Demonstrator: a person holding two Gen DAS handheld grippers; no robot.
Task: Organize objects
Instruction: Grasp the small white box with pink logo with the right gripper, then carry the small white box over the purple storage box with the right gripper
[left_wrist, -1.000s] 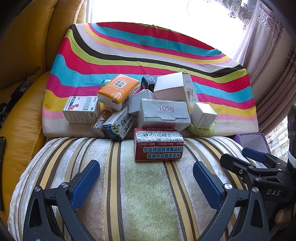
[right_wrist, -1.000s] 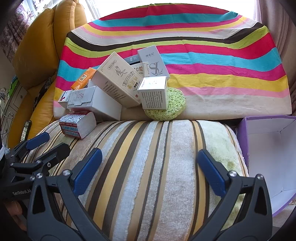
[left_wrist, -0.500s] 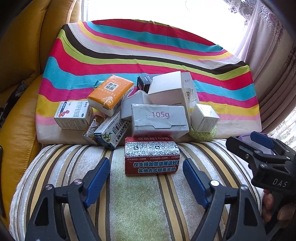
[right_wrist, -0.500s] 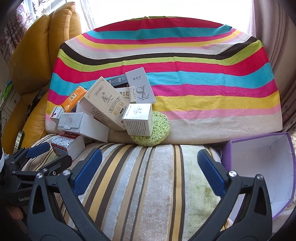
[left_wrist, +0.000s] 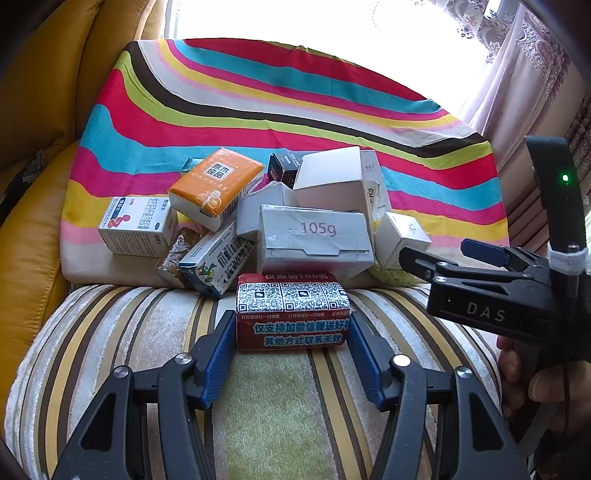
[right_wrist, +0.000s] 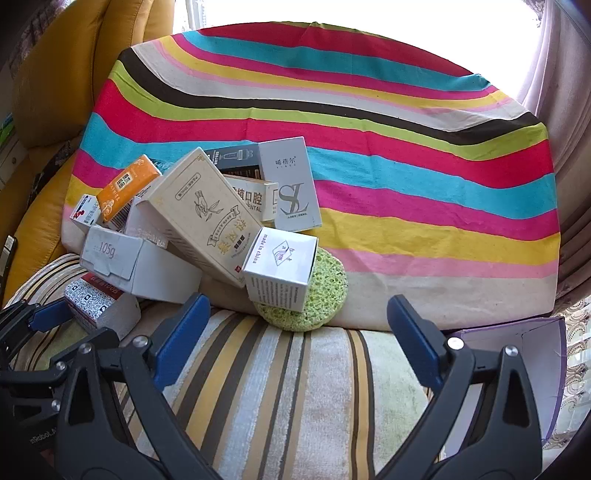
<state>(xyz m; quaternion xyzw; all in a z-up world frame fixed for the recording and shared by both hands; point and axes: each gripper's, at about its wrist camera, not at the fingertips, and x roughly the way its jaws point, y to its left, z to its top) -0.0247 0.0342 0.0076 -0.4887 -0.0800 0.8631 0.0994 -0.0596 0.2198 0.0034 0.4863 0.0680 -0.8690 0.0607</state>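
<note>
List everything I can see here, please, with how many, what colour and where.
red pack with QR codes: one, red and silver, front of the pile, between the left tool's fingers
grey box marked 105g: one, grey, behind the red pack
orange pack: one, orange, top left of the pile
cream box: one, cream, leaning across the pile
small white box: one, white, against the sponge
sponge: one, green, round, right of the pile
striped cloth: one, many-coloured, under the pile
purple box: one, open, far right
left tool: closing around the red pack
right tool: open, empty
</note>
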